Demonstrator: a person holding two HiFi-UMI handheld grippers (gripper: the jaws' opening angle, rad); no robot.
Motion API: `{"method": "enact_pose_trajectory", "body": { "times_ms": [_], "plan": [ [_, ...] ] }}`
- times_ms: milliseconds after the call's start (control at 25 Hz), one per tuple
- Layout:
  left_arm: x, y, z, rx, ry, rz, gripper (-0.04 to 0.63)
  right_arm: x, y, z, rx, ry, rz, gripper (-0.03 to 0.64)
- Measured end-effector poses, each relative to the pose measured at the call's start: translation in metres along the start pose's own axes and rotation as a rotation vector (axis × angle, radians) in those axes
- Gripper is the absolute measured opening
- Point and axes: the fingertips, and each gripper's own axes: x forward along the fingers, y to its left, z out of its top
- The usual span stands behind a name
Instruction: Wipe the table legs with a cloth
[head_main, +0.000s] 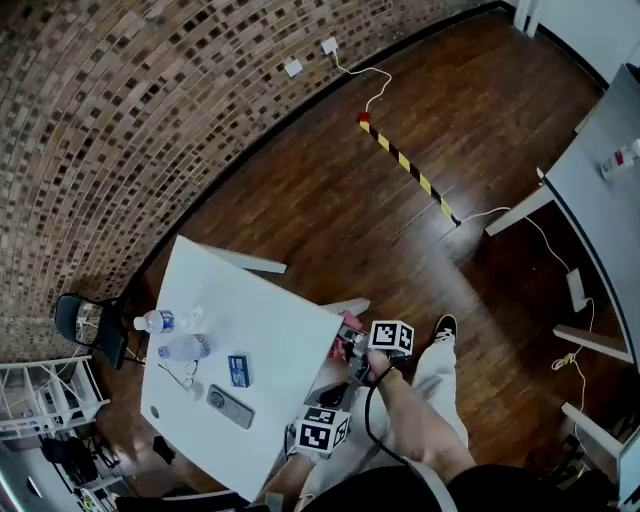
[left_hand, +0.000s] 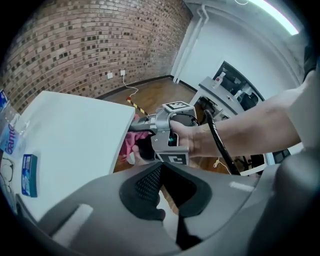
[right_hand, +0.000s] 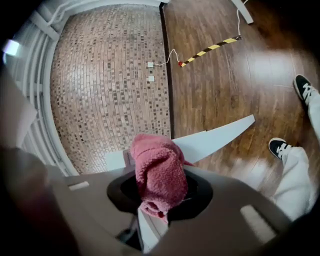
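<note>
A pink cloth (head_main: 347, 326) is bunched between the jaws of my right gripper (head_main: 351, 343), which is shut on it. It sits at the near right corner of the white table (head_main: 262, 330), just below the tabletop edge. In the right gripper view the cloth (right_hand: 160, 170) presses against a slanted white table leg (right_hand: 215, 137), with my right gripper (right_hand: 161, 202) behind it. That leg's foot (head_main: 353, 305) pokes out past the corner. My left gripper (head_main: 322, 428) hangs lower by the table's near edge. Its jaws (left_hand: 167, 195) are shut on nothing and point at the right gripper (left_hand: 139, 134) and cloth (left_hand: 131, 144).
On the table lie two water bottles (head_main: 165, 322), glasses (head_main: 180, 380), a blue box (head_main: 239, 370) and a phone (head_main: 230, 406). A black chair (head_main: 85, 320) stands left of it. A yellow-black floor strip (head_main: 410, 172), cables and another desk (head_main: 600, 190) lie to the right. My shoe (head_main: 445, 327) is close by.
</note>
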Motion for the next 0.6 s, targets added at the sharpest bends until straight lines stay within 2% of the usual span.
{"method": "enact_pose_trajectory", "body": {
  "times_ms": [80, 240, 400, 520, 600],
  "plan": [
    [0.007, 0.008, 0.005, -0.037, -0.01, 0.015, -0.003, 0.01, 0.001, 0.0, -0.007, 0.024, 0.022, 0.089],
    [0.022, 0.014, -0.005, -0.124, 0.012, 0.024, -0.003, 0.012, -0.01, -0.004, -0.018, 0.058, 0.002, 0.089],
    [0.047, 0.003, -0.01, -0.131, 0.049, 0.019, -0.003, 0.005, -0.023, 0.01, 0.004, 0.035, -0.042, 0.089],
    [0.064, 0.0, -0.01, -0.131, 0.056, 0.027, -0.003, 0.005, -0.036, 0.016, 0.061, 0.001, -0.034, 0.089],
    [0.075, 0.002, -0.014, -0.131, 0.061, 0.027, -0.003, 0.007, -0.047, 0.021, 0.058, -0.007, -0.039, 0.091]
  ]
}}
